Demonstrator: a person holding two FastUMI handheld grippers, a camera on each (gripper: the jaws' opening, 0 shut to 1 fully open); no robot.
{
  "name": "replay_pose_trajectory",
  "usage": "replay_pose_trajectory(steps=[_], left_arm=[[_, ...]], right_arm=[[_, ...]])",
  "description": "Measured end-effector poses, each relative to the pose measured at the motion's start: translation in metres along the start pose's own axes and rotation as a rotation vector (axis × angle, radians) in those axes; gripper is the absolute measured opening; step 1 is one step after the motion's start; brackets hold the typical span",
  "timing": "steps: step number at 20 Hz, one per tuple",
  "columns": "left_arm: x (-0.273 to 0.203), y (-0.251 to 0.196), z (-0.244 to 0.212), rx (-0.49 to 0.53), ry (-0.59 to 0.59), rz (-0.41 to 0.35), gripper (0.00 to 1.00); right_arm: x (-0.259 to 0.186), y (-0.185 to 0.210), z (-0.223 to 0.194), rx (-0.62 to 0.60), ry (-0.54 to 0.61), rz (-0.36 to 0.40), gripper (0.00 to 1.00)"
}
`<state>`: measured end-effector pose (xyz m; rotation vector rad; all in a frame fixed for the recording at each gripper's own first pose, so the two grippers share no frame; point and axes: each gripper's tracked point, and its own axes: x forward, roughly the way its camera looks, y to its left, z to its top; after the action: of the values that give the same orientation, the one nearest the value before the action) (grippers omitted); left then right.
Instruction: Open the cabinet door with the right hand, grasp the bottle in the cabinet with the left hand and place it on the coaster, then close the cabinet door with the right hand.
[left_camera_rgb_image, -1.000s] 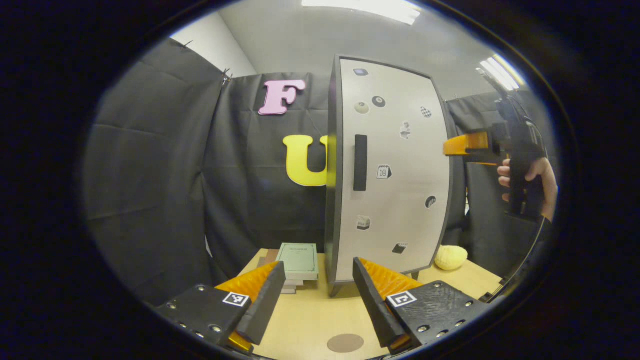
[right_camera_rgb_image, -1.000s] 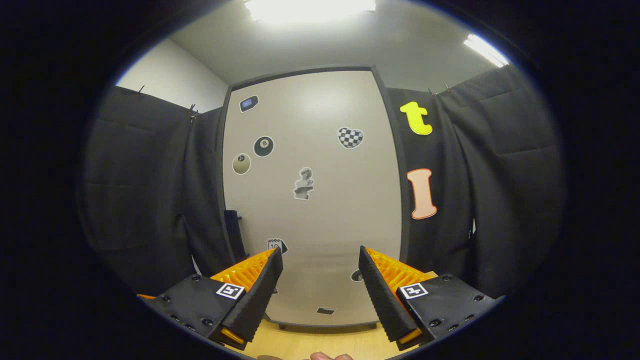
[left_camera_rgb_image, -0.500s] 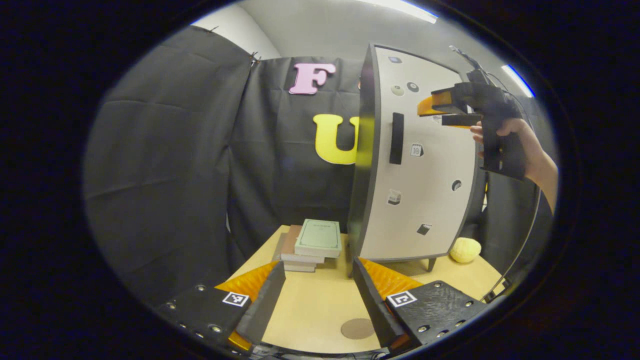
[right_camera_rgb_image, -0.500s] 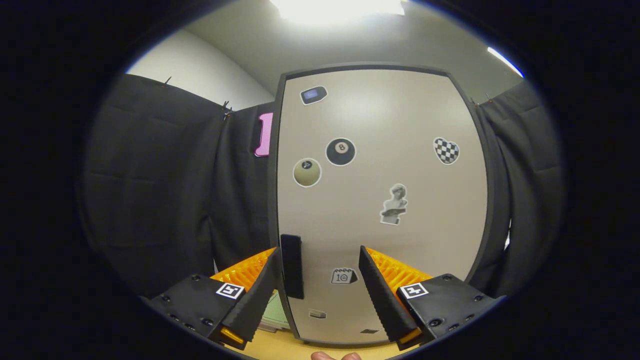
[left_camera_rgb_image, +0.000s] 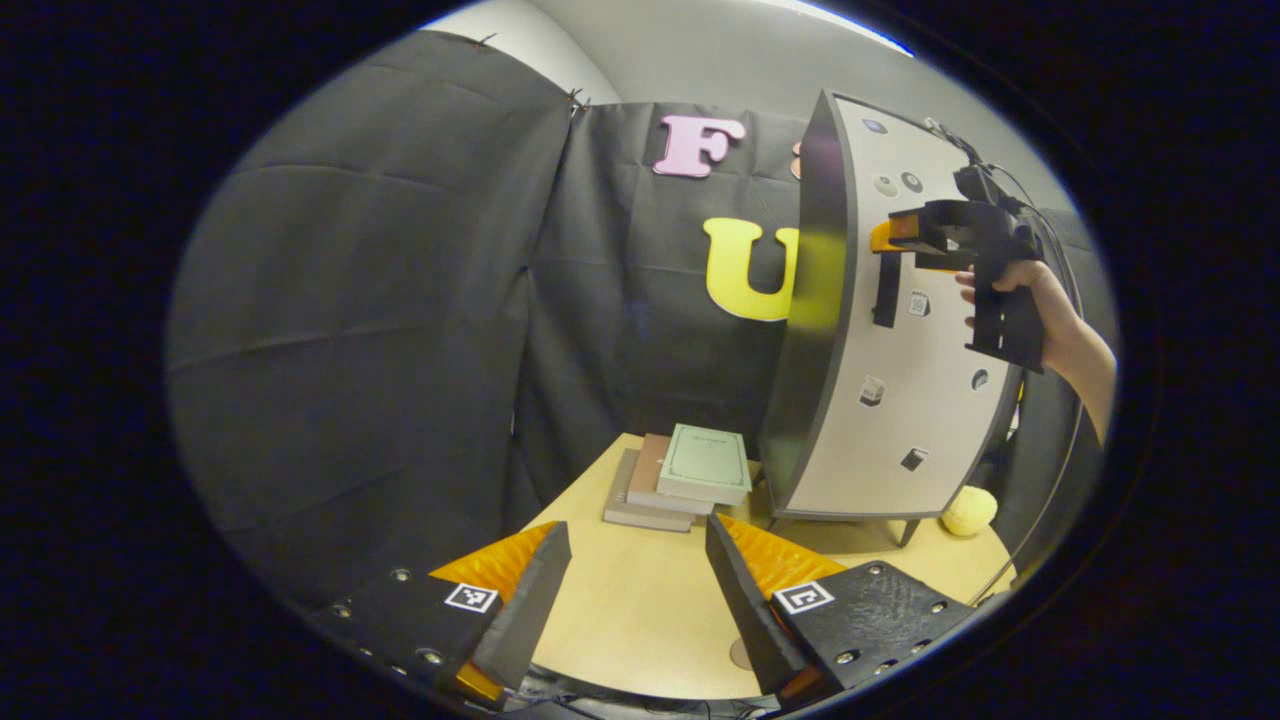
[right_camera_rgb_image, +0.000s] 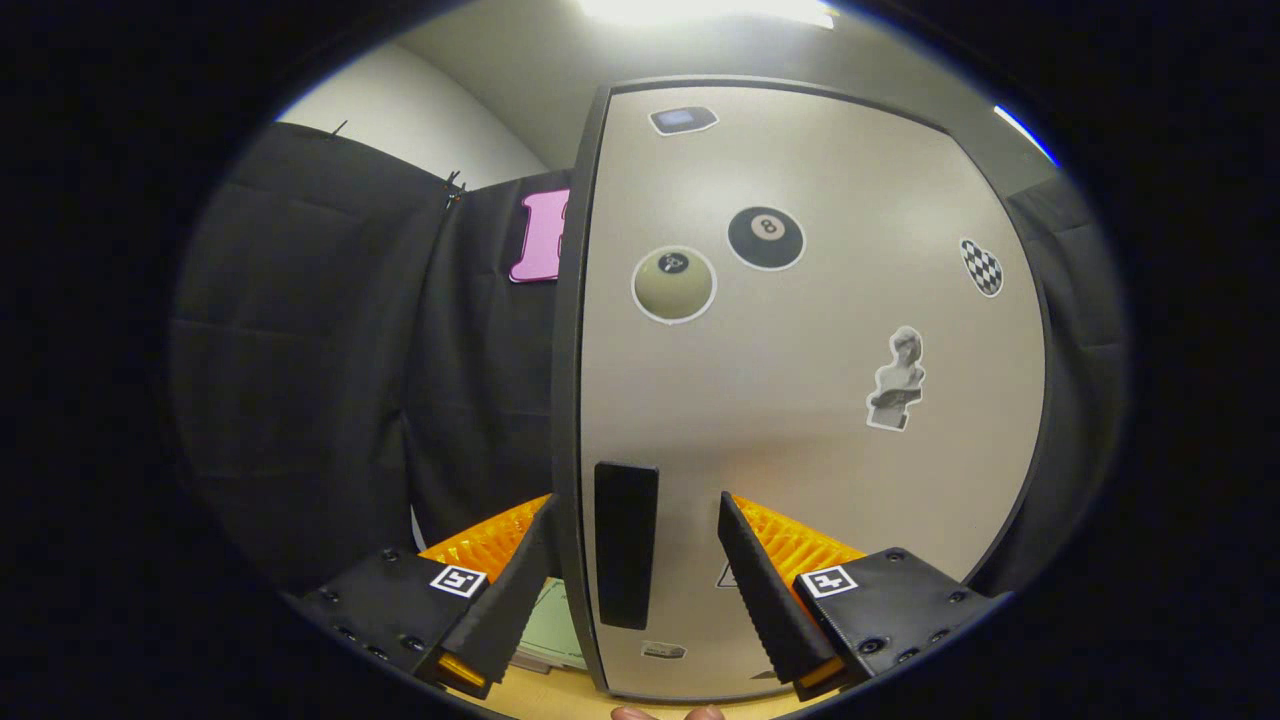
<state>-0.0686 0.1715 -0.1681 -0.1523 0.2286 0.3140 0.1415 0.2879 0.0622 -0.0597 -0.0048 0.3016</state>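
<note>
**Right tongs lined up on the door handle; door shut, bottle unseen**

Right gripper view: right tongs (right_camera_rgb_image: 635, 575) apart, straddling the dark vertical handle (right_camera_rgb_image: 626, 555) near the left edge of the cabinet door (right_camera_rgb_image: 800, 400). No contact that I can confirm; the handle sits between the fingers, nearer the left one. Door looks closed, so the bottle is presumably inside, hidden.

Left gripper view: left tongs (left_camera_rgb_image: 635, 600) apart, empty, low over the tabletop (left_camera_rgb_image: 640, 620). The coaster (left_camera_rgb_image: 742, 655) shows as a small round disc on the near tabletop, partly behind the right finger. A stack of books (left_camera_rgb_image: 685, 475) lies just left of the cabinet, and a yellow ball (left_camera_rgb_image: 968, 510) to its right.

Handling judgement:
- Handle: rigid, slim, smooth bar. Clamp across mid-length, then pull along the door's arc; a straight tug may slip off.
- Cabinet stands on thin legs and could shift or tip if jerked.
- Bottle: weight and material unknown. Plan a body grasp, kept upright.
</note>
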Motion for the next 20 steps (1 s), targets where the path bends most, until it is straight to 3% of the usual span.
replay_pose_trajectory(steps=[3, 5, 7, 9, 16, 20], left_arm=[[-0.001, 0.008, 0.002, 0.005, -0.004, 0.016, 0.82], [0.0, 0.01, 0.002, 0.008, -0.001, 0.025, 0.84], [-0.001, 0.012, 0.004, 0.003, -0.003, 0.029, 0.82], [0.001, 0.018, 0.007, -0.002, -0.003, 0.033, 0.84], [-0.006, 0.016, 0.022, 0.016, -0.046, 0.018, 0.82], [-0.012, 0.015, 0.017, 0.011, -0.037, 0.021, 0.82]], right_arm=[[0.009, -0.002, -0.012, 0.02, 0.038, -0.049, 0.95], [0.014, 0.0, -0.017, 0.046, 0.065, -0.053, 0.75], [0.018, 0.006, -0.022, 0.058, 0.091, -0.044, 0.75], [0.02, 0.008, -0.024, 0.044, 0.095, -0.068, 0.43], [0.018, 0.01, -0.024, 0.077, 0.11, -0.021, 0.28], [0.016, 0.011, -0.024, 0.077, 0.112, 0.022, 0.11]])
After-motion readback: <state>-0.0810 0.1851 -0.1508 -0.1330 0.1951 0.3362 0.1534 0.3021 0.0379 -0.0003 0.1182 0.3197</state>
